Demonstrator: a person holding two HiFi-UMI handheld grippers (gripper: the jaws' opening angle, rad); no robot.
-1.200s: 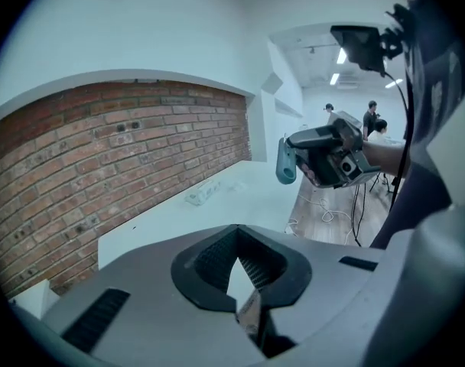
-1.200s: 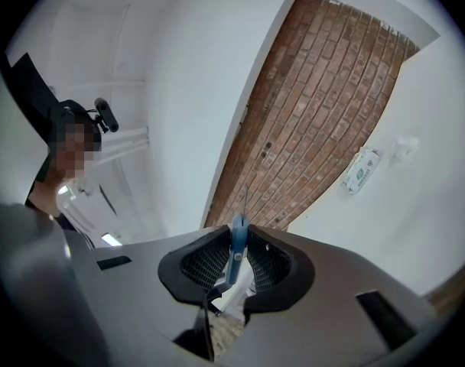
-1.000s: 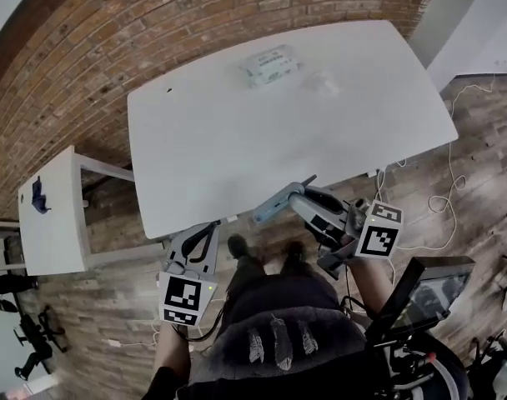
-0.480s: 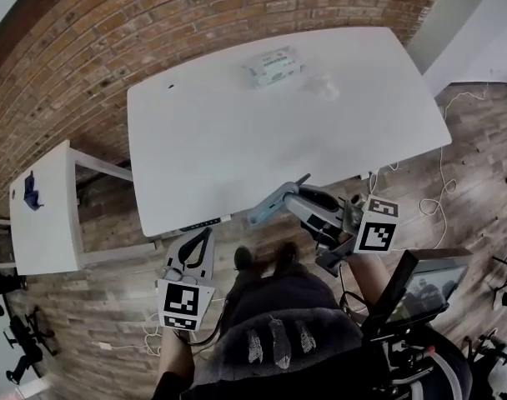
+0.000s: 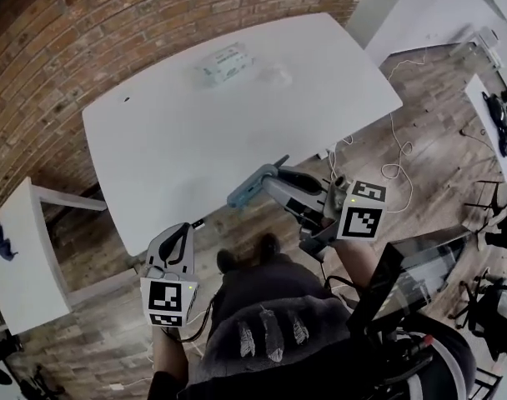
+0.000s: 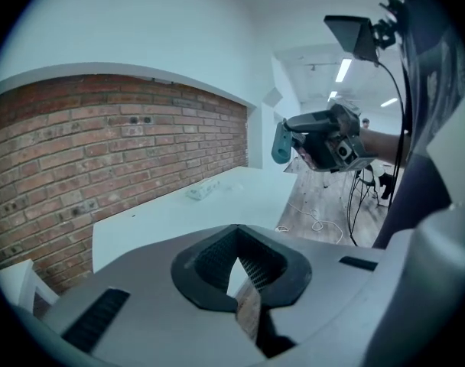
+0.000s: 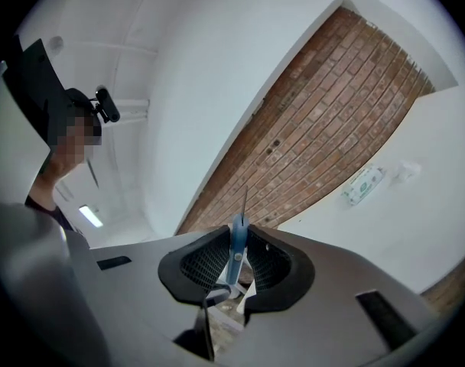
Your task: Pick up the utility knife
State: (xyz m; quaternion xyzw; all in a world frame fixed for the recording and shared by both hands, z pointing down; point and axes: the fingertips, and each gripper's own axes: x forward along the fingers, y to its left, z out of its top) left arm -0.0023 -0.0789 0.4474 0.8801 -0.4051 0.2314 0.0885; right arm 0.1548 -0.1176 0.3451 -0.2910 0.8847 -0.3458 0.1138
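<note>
The blue utility knife is off the white table, and my right gripper is shut on it near the table's front edge. In the right gripper view the knife stands edge-on between the pads, with its thin blade sticking out past the right gripper. My left gripper hangs lower at the left, in front of the table edge, shut with nothing in it. The left gripper view shows its closed pads, and the right gripper with the knife beyond them.
A packet of wipes and a small clear wrapper lie at the table's far side by the brick wall. A low white side table stands at the left. Cables trail over the wooden floor, and a screen stands at the right.
The head view has swung, so the table sits further left in the picture. My right gripper has lifted a little and rolled, still holding the knife. The left gripper has shifted sideways, still shut.
</note>
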